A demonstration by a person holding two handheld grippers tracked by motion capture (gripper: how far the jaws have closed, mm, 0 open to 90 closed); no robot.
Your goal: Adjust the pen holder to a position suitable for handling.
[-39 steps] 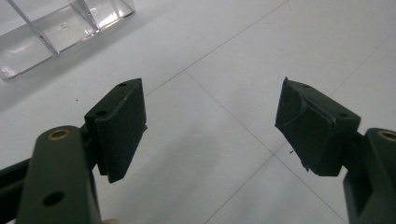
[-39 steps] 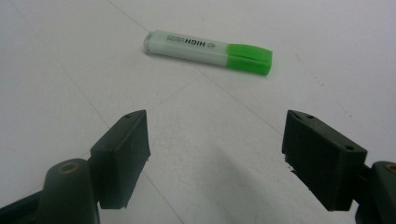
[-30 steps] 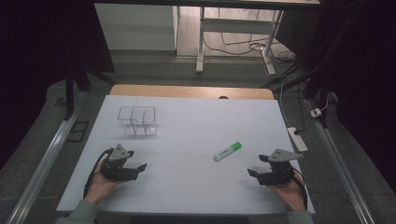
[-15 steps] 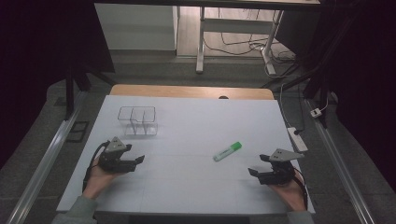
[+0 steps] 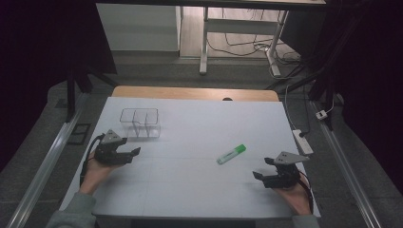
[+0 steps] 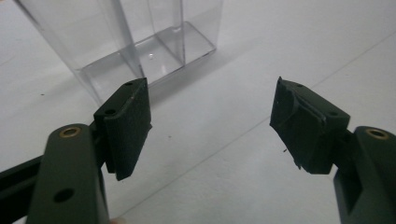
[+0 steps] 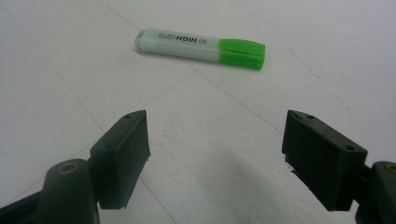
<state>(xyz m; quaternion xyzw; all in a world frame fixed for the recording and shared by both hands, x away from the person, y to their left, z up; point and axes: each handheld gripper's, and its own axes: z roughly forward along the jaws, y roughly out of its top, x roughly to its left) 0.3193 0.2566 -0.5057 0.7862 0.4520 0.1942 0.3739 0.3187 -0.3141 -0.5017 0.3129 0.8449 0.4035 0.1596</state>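
A green-capped highlighter (image 5: 231,154) lies on the white table (image 5: 204,123), right of centre; the right gripper view shows the highlighter (image 7: 201,46) lying crosswise ahead. My right gripper (image 5: 259,175) rests near the front right, open and empty (image 7: 215,126), short of the highlighter. A clear plastic box with compartments (image 5: 139,122) stands at the left rear. My left gripper (image 5: 134,154) hovers just in front of it, open; its jaws have just been closing a little with nothing between them (image 6: 210,102). The clear box (image 6: 140,42) is close ahead.
A wooden strip (image 5: 195,92) edges the table's far side. A power strip (image 5: 302,141) lies along the right edge. Metal rails run beside the table, and desk legs with cables stand on the floor beyond.
My left gripper has moved away from the front edge toward the clear box and risen slightly. The right gripper and the highlighter have stayed put.
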